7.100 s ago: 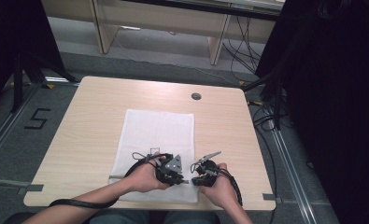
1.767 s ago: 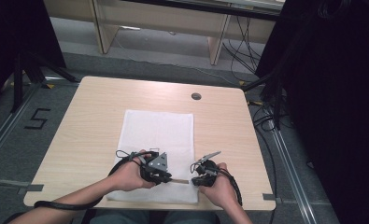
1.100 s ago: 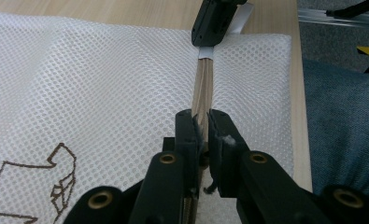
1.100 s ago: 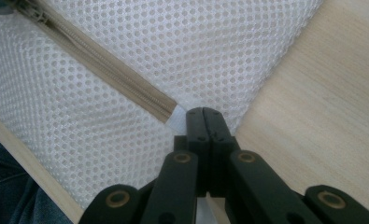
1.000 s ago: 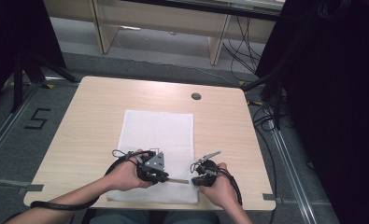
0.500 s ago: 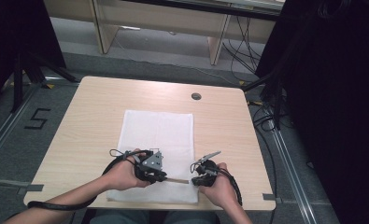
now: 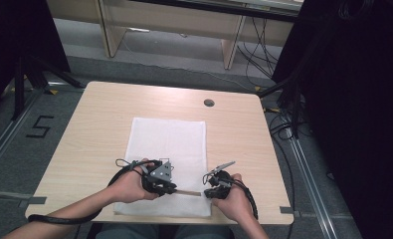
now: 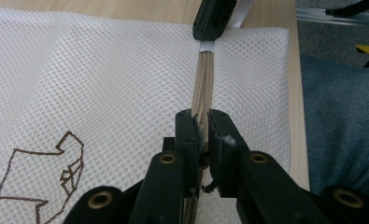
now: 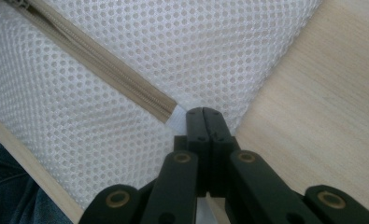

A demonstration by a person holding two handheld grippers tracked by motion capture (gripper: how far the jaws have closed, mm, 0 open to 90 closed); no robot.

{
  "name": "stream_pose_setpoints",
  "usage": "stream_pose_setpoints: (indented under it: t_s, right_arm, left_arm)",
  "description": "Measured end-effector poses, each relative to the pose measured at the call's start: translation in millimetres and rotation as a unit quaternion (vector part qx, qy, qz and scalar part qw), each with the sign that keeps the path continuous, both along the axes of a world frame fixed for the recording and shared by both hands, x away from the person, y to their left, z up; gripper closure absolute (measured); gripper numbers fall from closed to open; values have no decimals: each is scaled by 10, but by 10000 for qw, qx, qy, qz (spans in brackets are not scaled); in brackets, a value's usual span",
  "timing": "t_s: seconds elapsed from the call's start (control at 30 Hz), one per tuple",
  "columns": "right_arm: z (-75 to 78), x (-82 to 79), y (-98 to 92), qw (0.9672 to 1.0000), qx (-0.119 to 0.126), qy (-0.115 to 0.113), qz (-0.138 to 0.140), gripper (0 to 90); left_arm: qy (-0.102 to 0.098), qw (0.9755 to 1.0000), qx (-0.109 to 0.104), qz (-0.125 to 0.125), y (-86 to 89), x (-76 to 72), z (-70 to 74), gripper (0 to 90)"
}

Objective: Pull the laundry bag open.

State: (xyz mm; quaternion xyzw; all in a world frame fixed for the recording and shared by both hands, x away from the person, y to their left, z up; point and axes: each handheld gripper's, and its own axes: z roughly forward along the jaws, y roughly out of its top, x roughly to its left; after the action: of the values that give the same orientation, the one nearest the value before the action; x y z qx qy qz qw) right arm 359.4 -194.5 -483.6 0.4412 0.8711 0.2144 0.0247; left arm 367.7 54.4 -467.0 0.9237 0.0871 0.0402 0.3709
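Two grippers work at the near edge of a white mesh bag (image 7: 166, 164), which lies flat on a wooden table (image 7: 94, 124) in the lower centre of the high view. The left gripper (image 7: 170, 188), in the lower centre-left of that view, points right along the bag's beige zipper (image 7: 188, 192). In the left gripper view its jaws are clamped on the zipper (image 8: 202, 93), which runs up the middle of the frame to the right gripper (image 8: 213, 18) at the top edge. The right gripper (image 7: 207, 191), in the lower centre-right of the high view, points left. In the right gripper view its jaws are pressed together at the white end tab of the zipper (image 9: 102, 60), which runs from there toward the upper left of the frame. A brown outline drawing (image 8: 44, 179) marks the mesh at the lower left of the left gripper view
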Motion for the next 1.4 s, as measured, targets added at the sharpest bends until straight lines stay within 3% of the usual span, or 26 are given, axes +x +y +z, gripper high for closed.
stream_pose_setpoints:
  t_s: [0.07, 0.1, 0.23, 0.47, 0.63, 0.83, 1.4]
  right_arm:
    - [0, 0, 0, 10000, 0, 0, 3, 900]
    - [-8, 12, -9, 9999, 19, -104, 103, 900]
    - [-9, 13, -9, 9999, 13, -121, 113, 900]
    - [-9, 13, -11, 9998, 13, -124, 123, 900]
    - [-6, 14, -6, 9999, -1, -107, 121, 900]
    - [-7, 13, -7, 9999, 2, -111, 119, 900]
    - [-7, 12, -5, 9998, -1, -119, 127, 900]
  left_arm:
    - [87, 9999, -25, 55, 15, -7, 0, 827]
    - [54, 10000, 1, 62, 20, -10, -1, 827]
    - [46, 10000, -21, 29, 39, -2, 1, 827]
    - [-17, 10000, 28, 16, 42, -3, 1, 827]
    - [97, 9999, -22, 91, 74, 0, -1, 827]
    - [18, 10000, 39, 88, 101, -1, 0, 827]
    - [73, 9999, 24, 109, 129, -7, -7, 827]
